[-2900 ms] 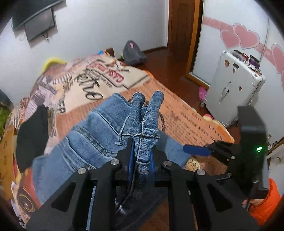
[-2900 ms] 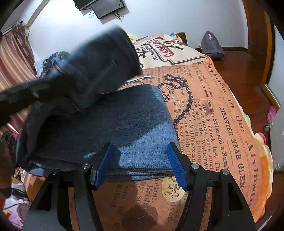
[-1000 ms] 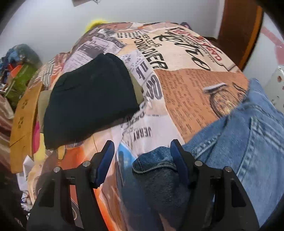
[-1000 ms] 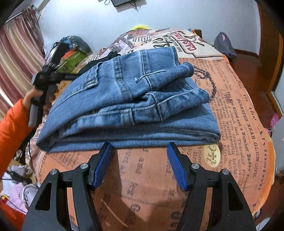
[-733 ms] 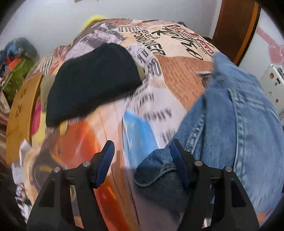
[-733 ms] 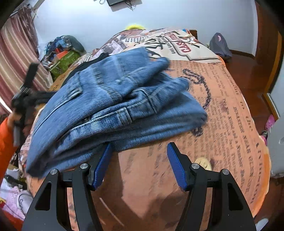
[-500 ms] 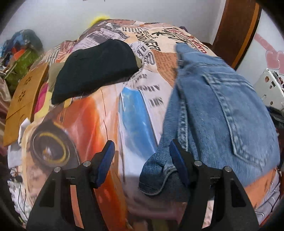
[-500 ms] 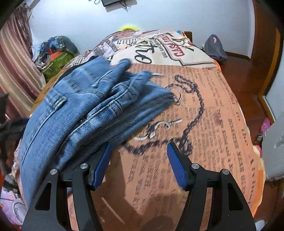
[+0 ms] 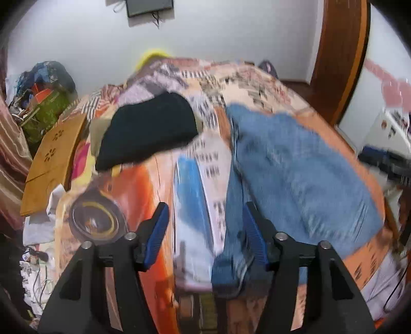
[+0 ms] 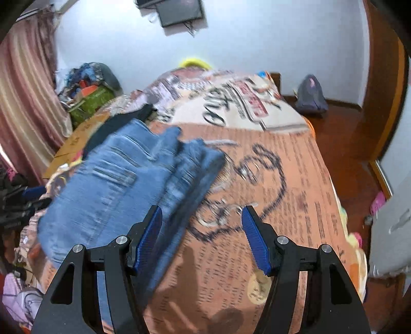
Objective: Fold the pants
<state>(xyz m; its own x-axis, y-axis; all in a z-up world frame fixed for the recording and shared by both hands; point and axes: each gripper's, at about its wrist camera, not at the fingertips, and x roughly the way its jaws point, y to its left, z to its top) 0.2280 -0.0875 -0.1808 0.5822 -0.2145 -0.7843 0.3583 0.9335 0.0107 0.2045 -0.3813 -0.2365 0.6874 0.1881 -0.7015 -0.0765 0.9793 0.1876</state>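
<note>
Bed covered by an orange-and-cream bedspread printed with newsprint lettering, a chain drawing and a car wheel (image 10: pixel 295 210); it fills most of the room. Folded blue denim jeans (image 9: pixel 303 174) lie on the bedspread toward the side nearest the curtain, back pocket up, edges blurred in both views. A folded black garment (image 9: pixel 146 133) lies on the bed beyond the jeans, near but not touching as far as the blur allows.

Left gripper (image 9: pixel 205 236) released; blue pads spread, nothing pressed between them; its right-hand finger overlaps the near corner of the jeans in the picture, contact unclear. Right gripper (image 10: pixel 201 236) also released; pads apart over bare bedspread, the jeans just beside its left-hand finger.

Room: pale blue-white wall with a dark wall-mounted screen (image 10: pixel 179 11) and dangling cable; pink striped curtain (image 10: pixel 25 90); heap of clutter with a green bag (image 10: pixel 90 100) in the corner; flat pale wooden board with cut-outs (image 9: pixel 51 159) beside the bed; red-brown wooden floor (image 10: pixel 344 144) with a grey-purple backpack (image 10: pixel 310 95) by the skirting; brown wooden door frame (image 9: pixel 341 59); white hard-shell suitcase (image 9: pixel 395 128) at the edge, blurred.
</note>
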